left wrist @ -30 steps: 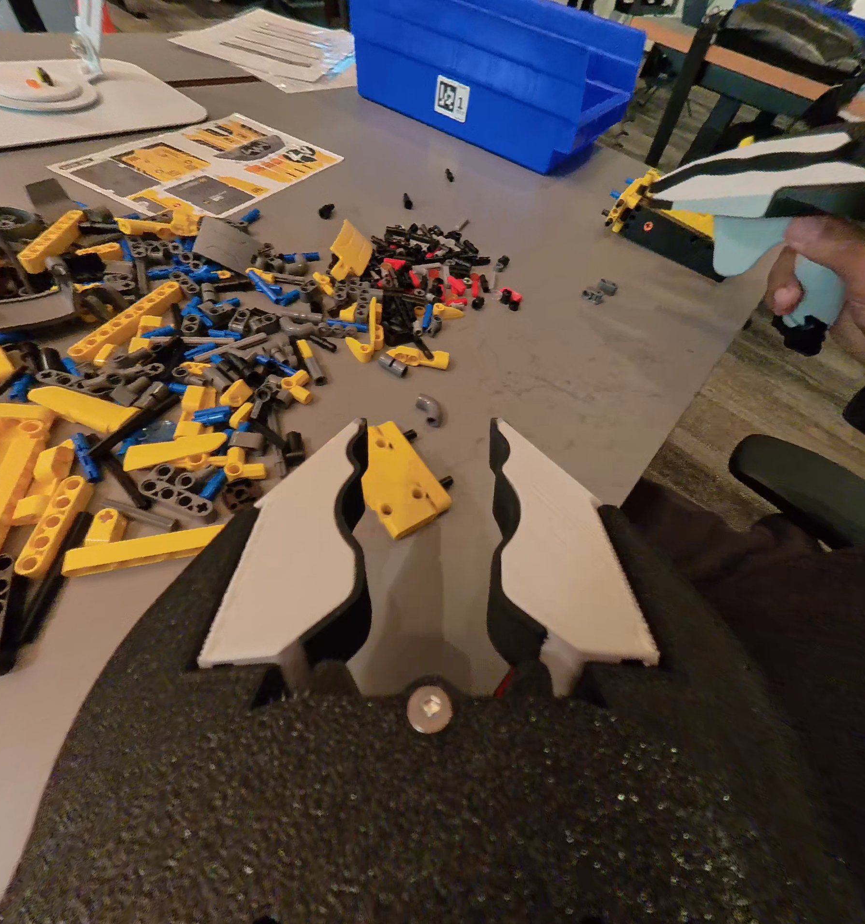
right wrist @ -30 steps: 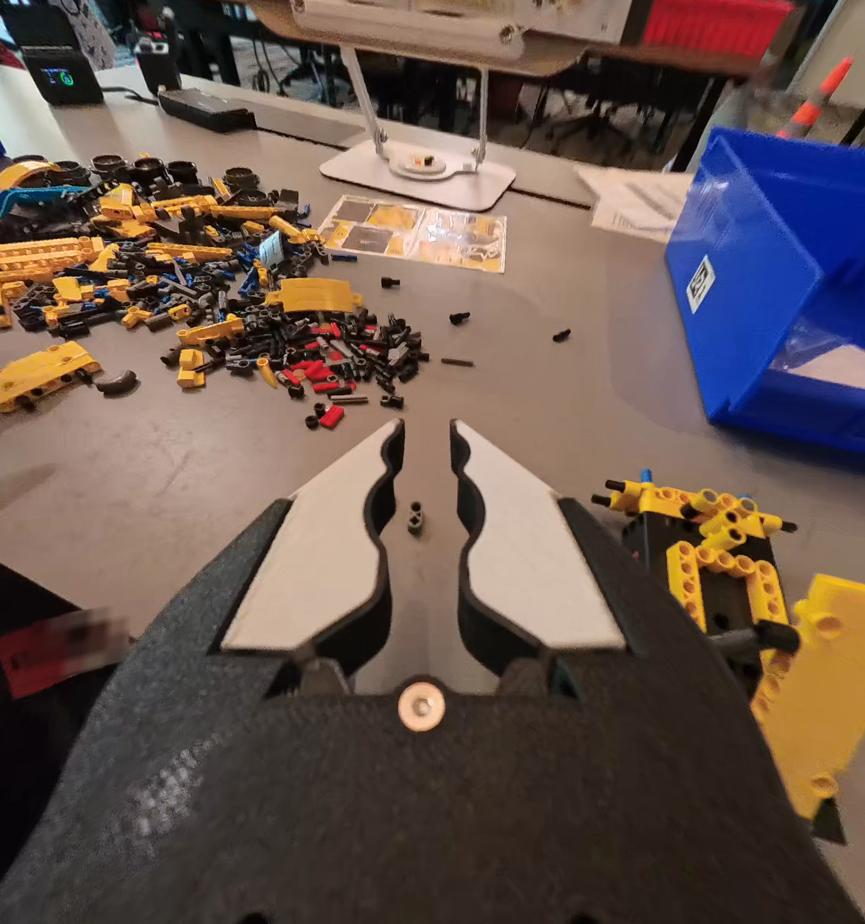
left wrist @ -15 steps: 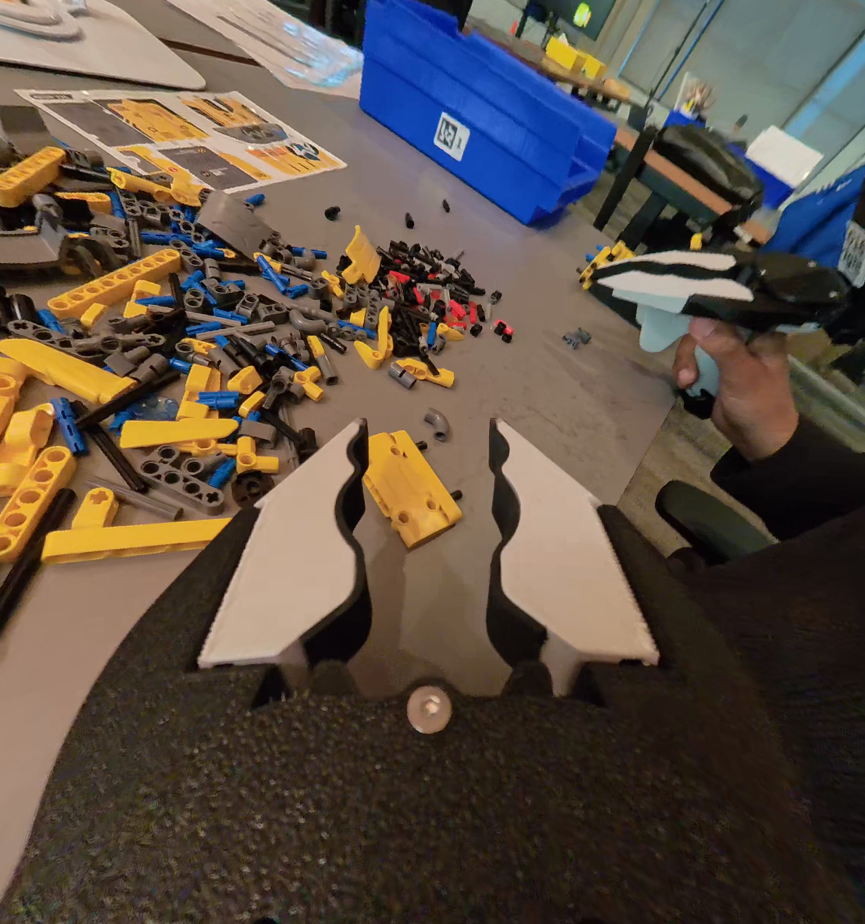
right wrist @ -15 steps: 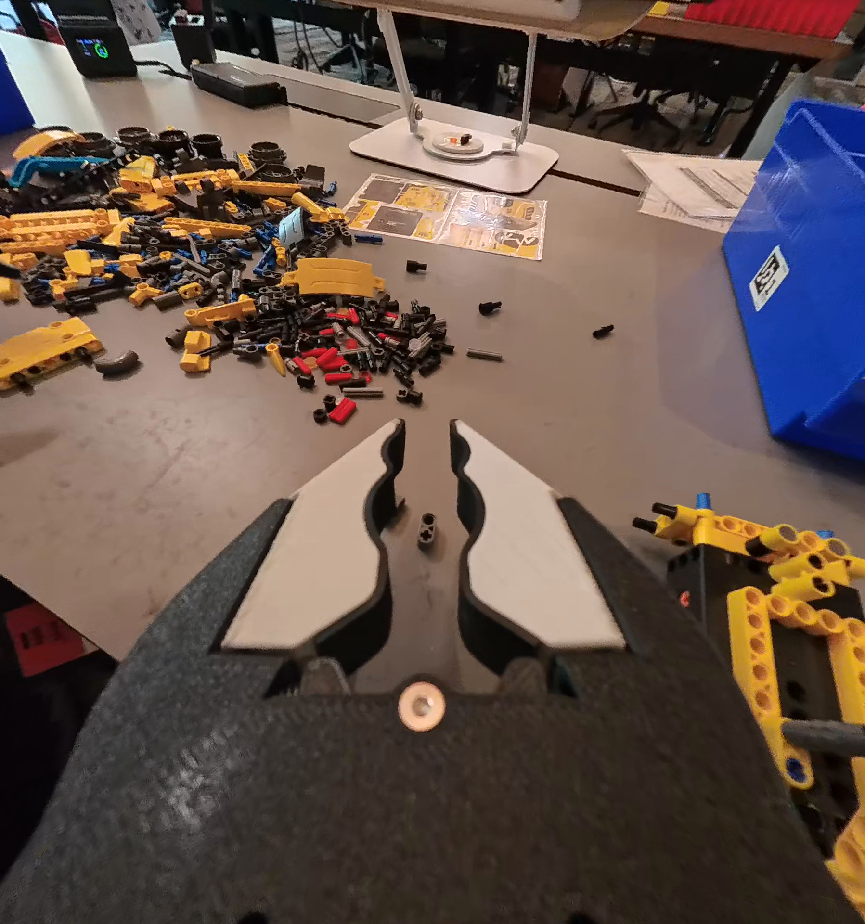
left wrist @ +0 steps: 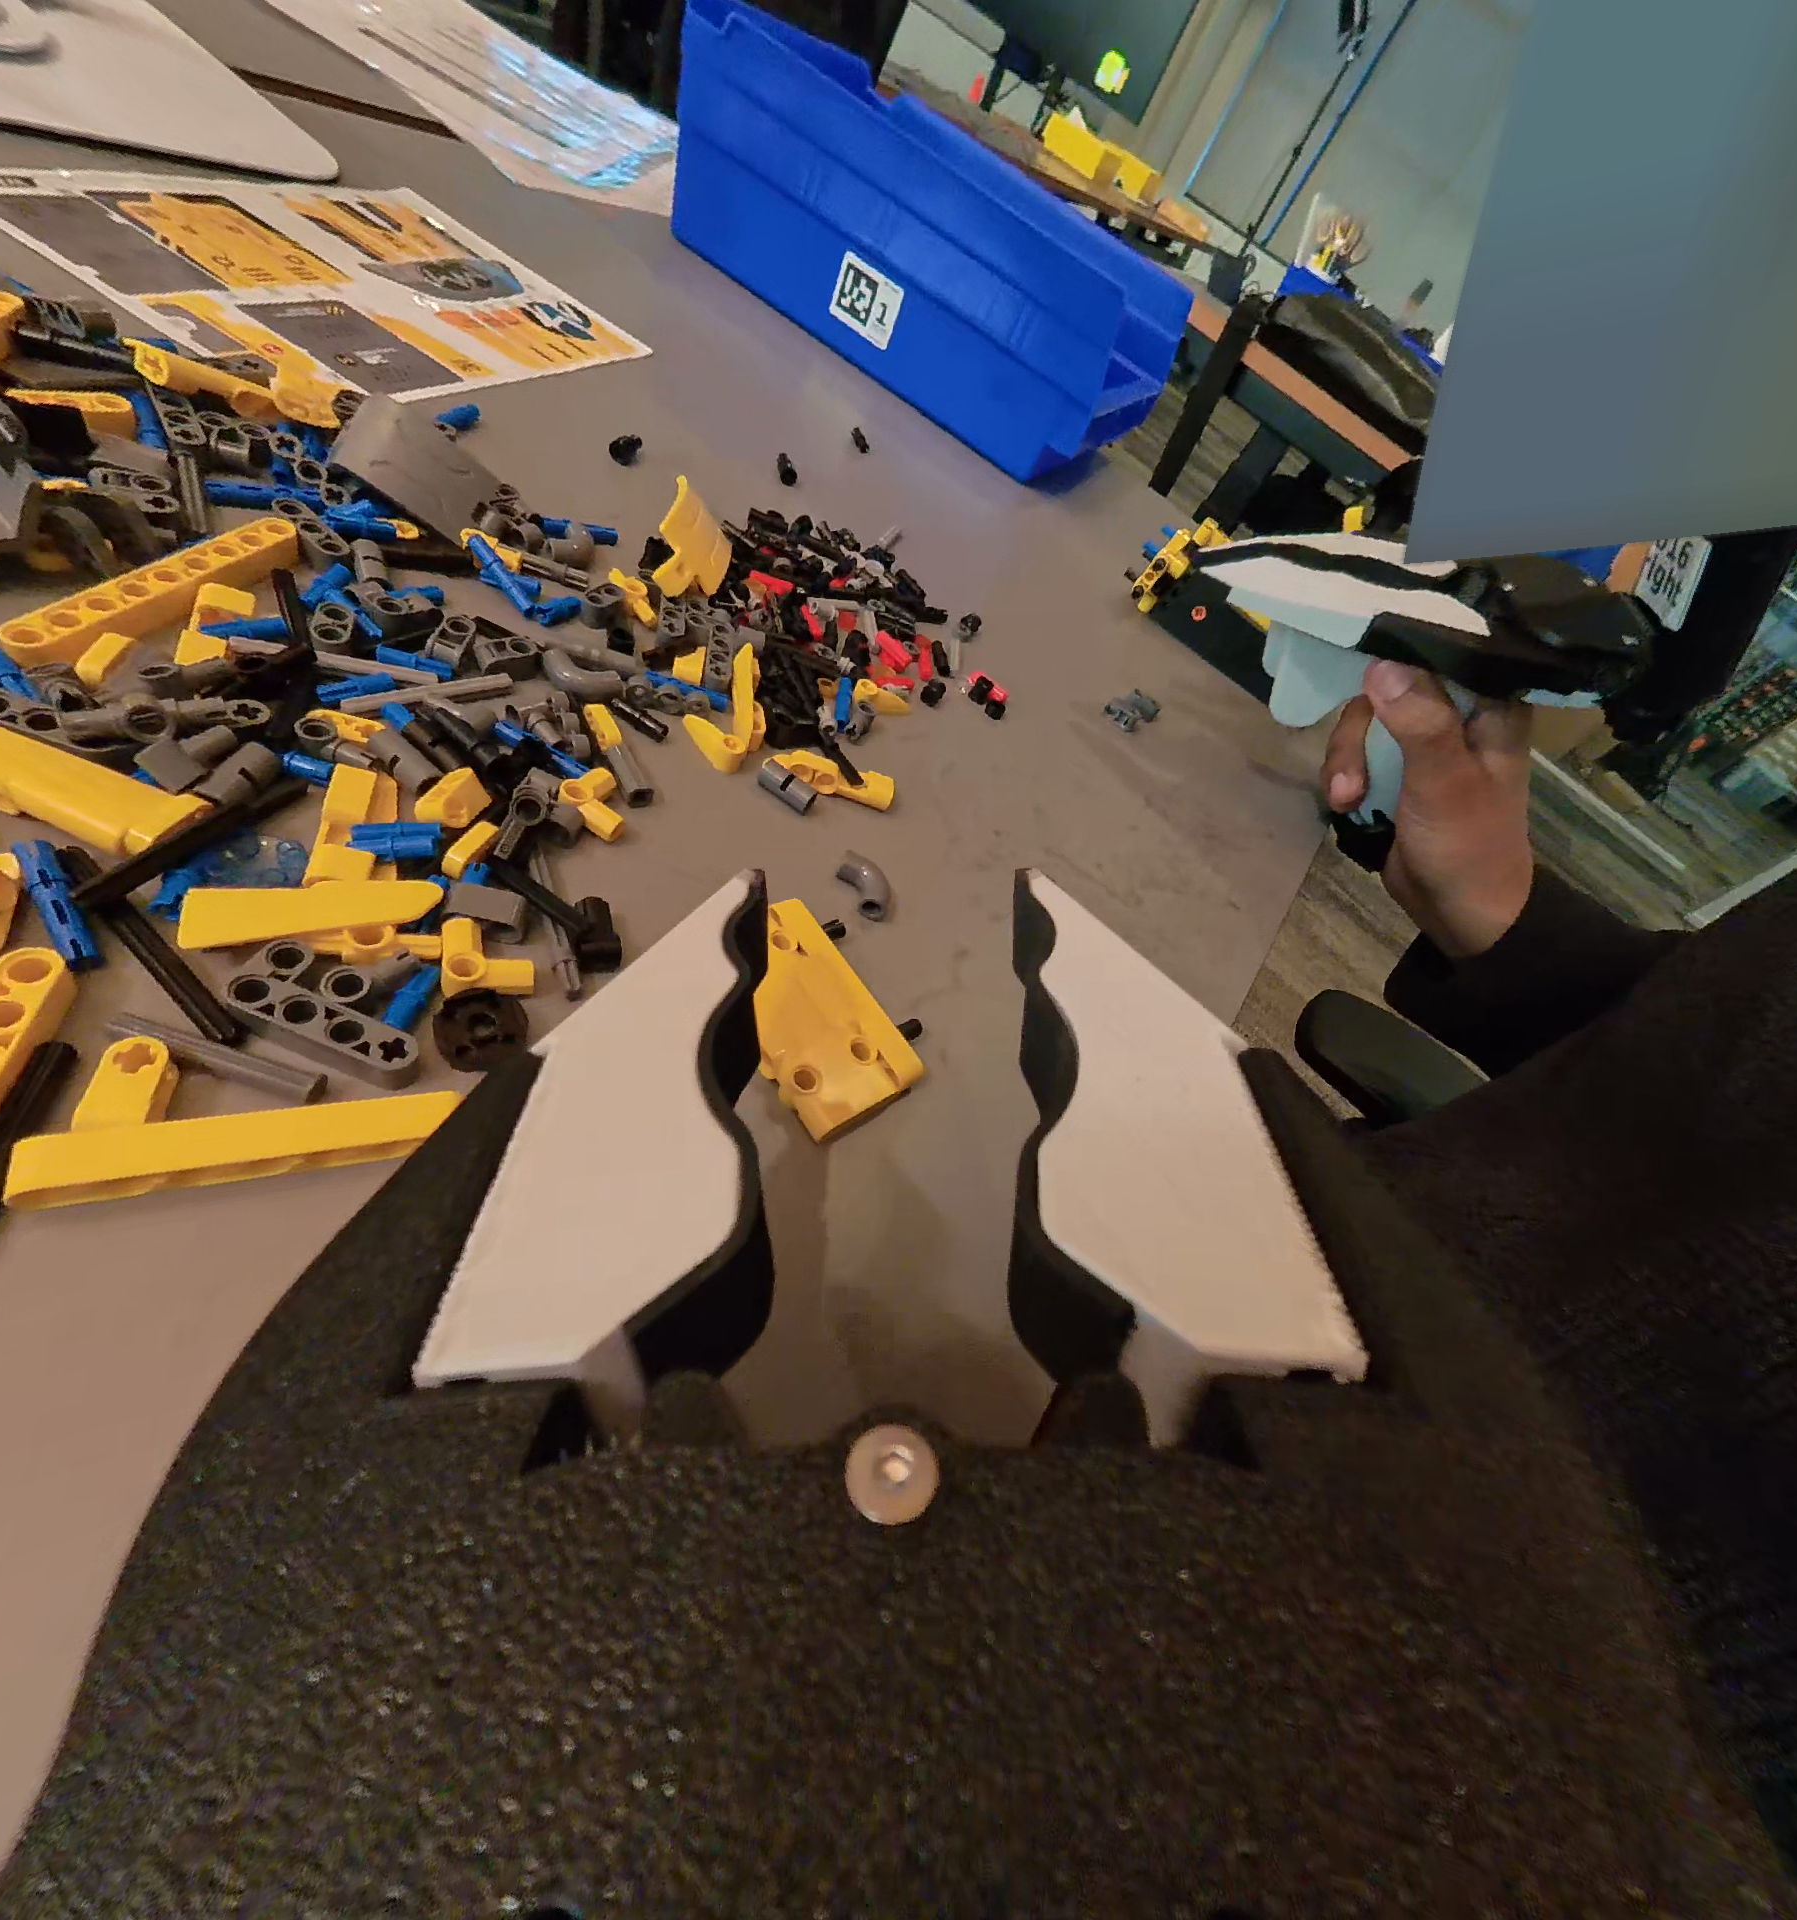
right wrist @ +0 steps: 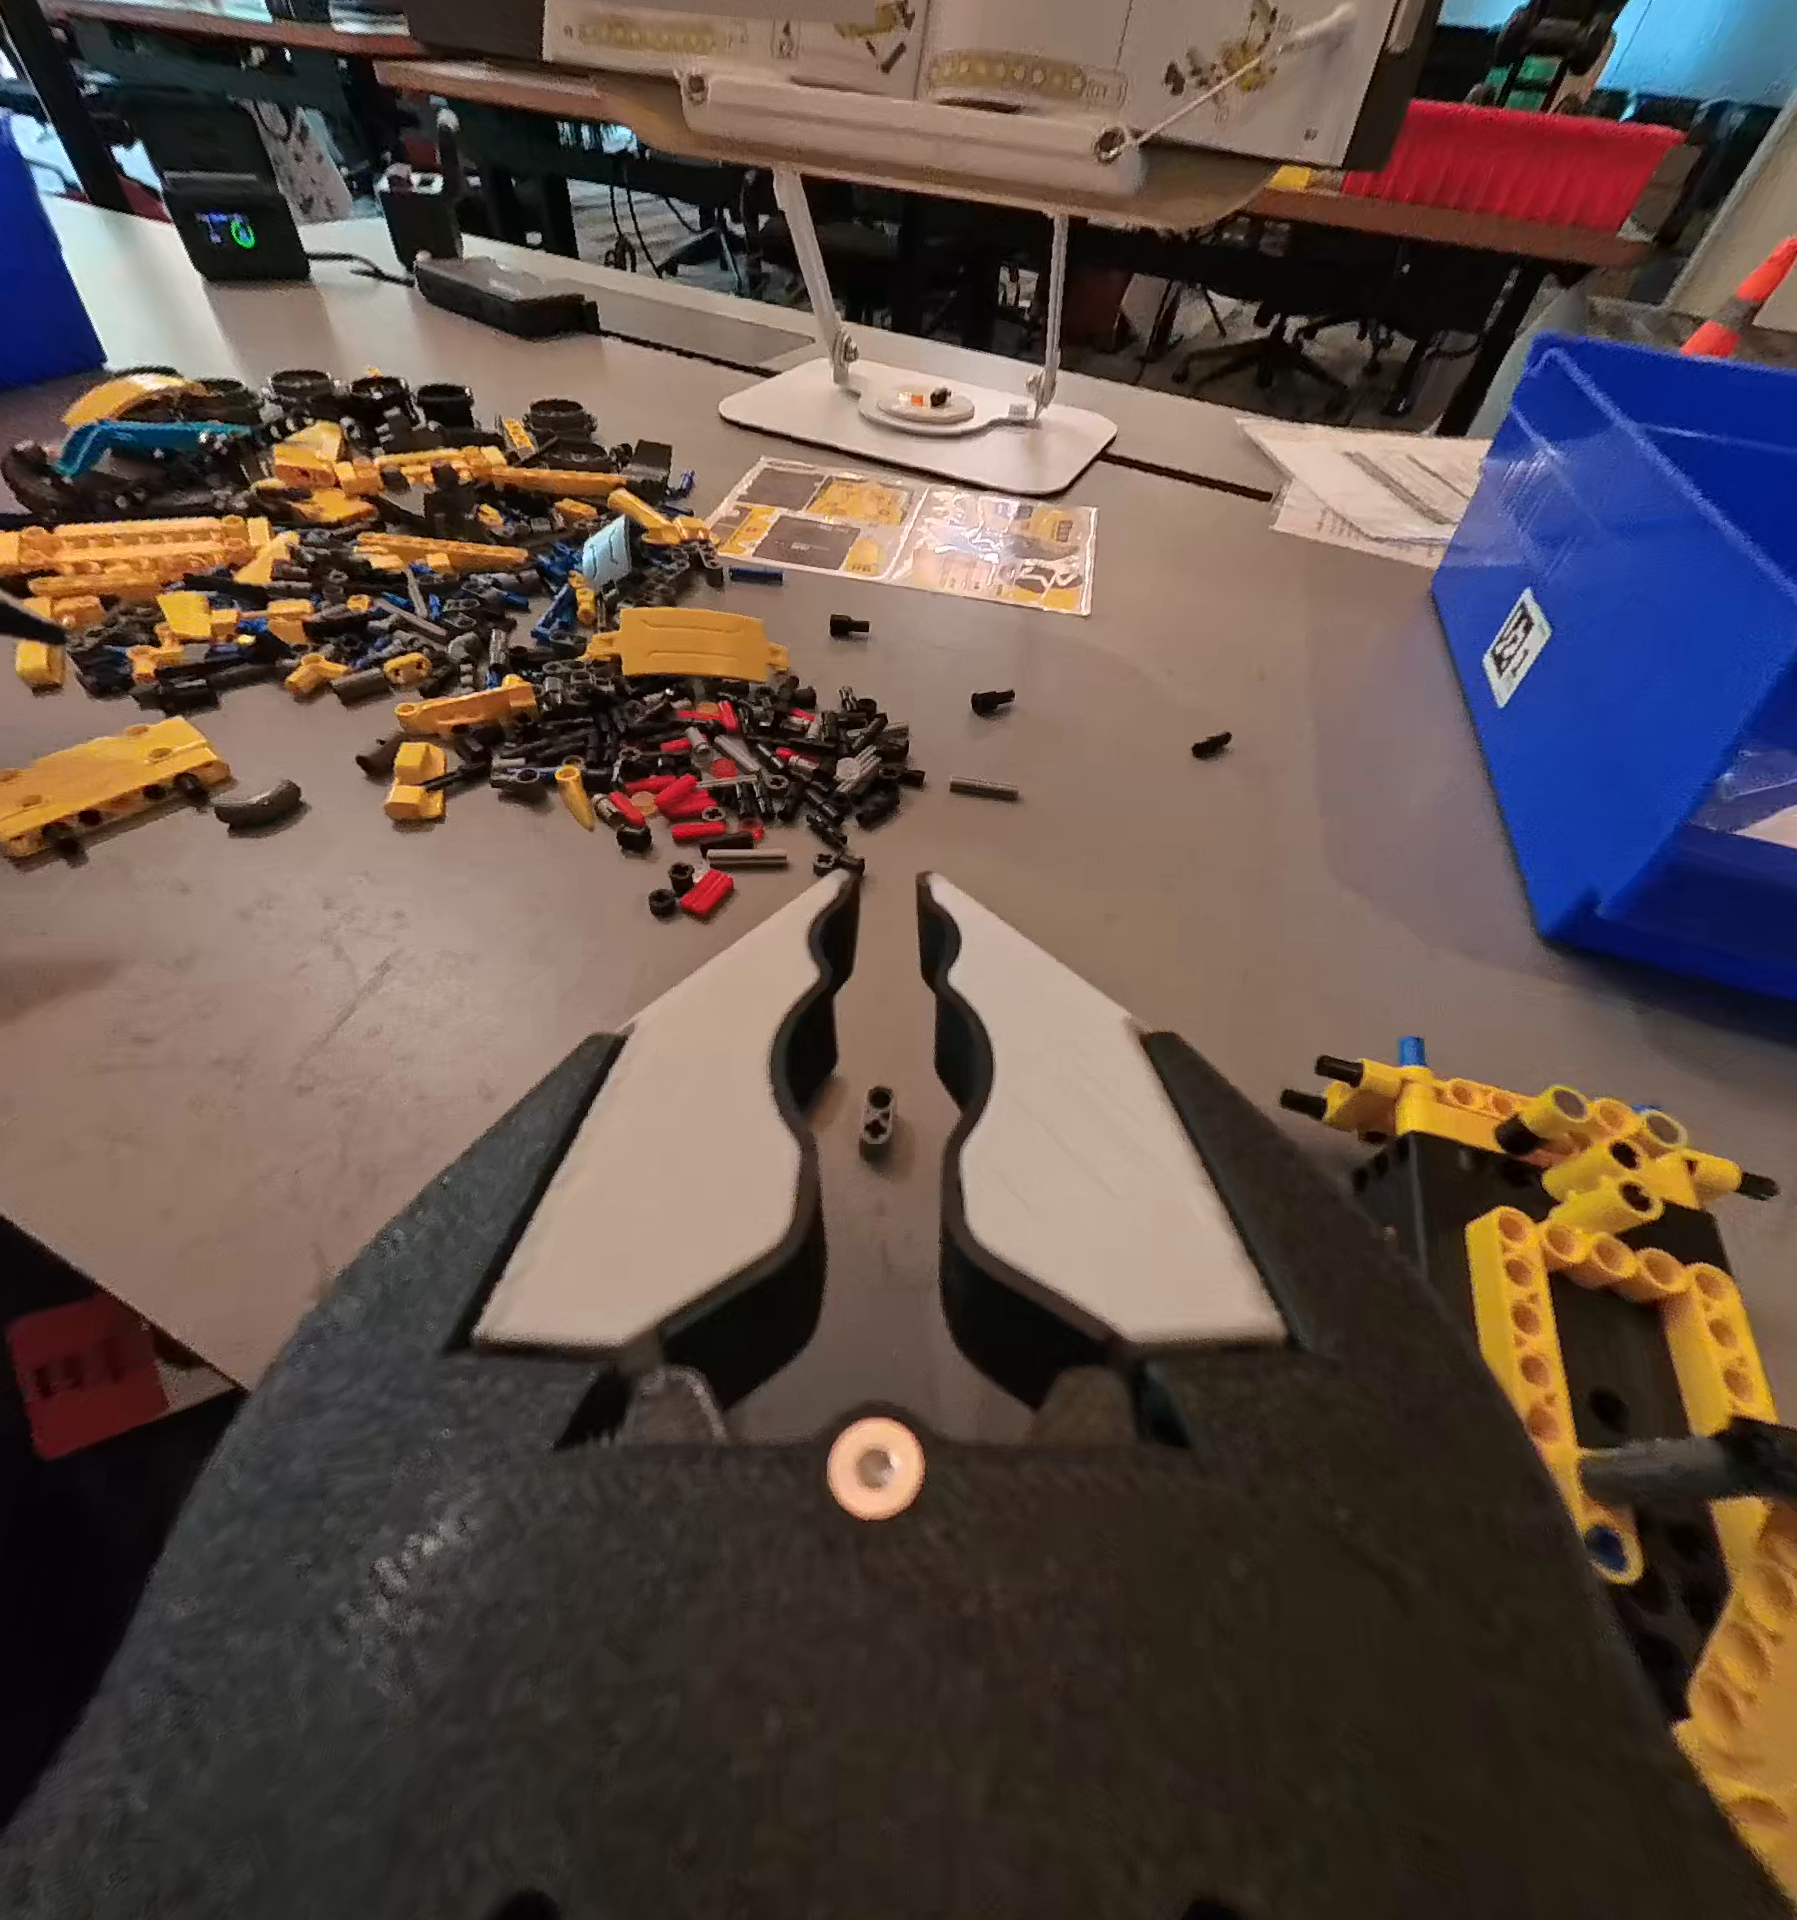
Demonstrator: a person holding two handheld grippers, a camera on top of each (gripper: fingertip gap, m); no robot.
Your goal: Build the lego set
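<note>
Left wrist view: the left gripper (left wrist: 889, 894) hangs over the grey table (left wrist: 1081, 831) with its fingers (left wrist: 613, 1122) spread wide and nothing between them. A yellow panel piece (left wrist: 832, 1023) lies flat on the table just beside the left finger, partly under it. A small grey elbow piece (left wrist: 865, 881) sits just beyond. A heap of loose building pieces (left wrist: 374, 707), yellow, black, blue and red, spreads to the left. Farther back stand a blue bin (left wrist: 925, 281) bearing a white label and a printed sheet (left wrist: 302, 281). A hand (left wrist: 1434, 790) holds the right gripper (left wrist: 1211, 569) at the table's edge.

Right wrist view: the right gripper (right wrist: 887, 883) has its fingers (right wrist: 696, 1143) narrowly apart, with a small dark connector piece (right wrist: 878, 1122) lying between them; whether they touch it is unclear. A yellow and black assembly (right wrist: 1559, 1247) stands just to the right.
</note>
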